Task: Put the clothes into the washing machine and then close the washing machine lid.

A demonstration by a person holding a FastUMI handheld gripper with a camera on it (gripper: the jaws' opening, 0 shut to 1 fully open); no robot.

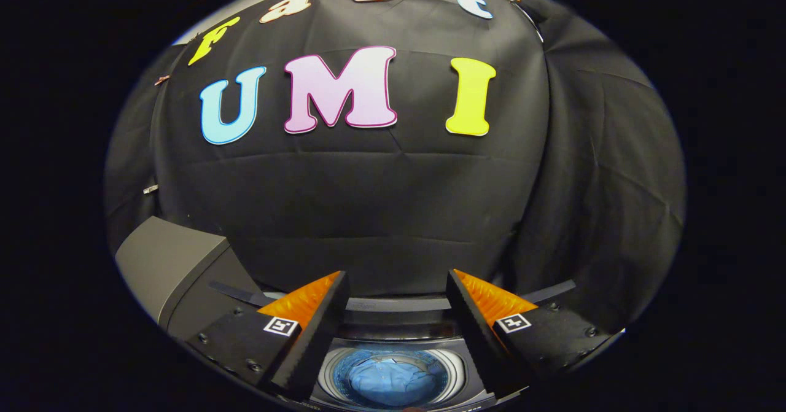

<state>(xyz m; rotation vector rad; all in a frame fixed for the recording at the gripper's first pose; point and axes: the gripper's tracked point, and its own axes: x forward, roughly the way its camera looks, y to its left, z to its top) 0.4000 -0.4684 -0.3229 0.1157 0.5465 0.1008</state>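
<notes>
**Blue clothes in the drum, gripper spread above the open washer**

A bundle of blue clothes (385,382) lies crumpled at the bottom of the round drum (457,372) of a top-loading washing machine (399,305). The drum's pale, ribbed wall rings the fabric, and the machine's mouth is uncovered from above. The grey back panel of the machine runs crosswise just beyond the opening.

The gripper (398,295) hangs over the machine with its two fingers spread wide apart, holding nothing; the drum and the clothes show in the gap between them, lower down. Each finger carries a small square marker near its base.

To the left of the left finger a dark grey slab (169,264), which may be the machine's raised lid, stands tilted; what it is cannot be told for sure. Black cloth (393,203) hangs as a wall behind everything.
</notes>
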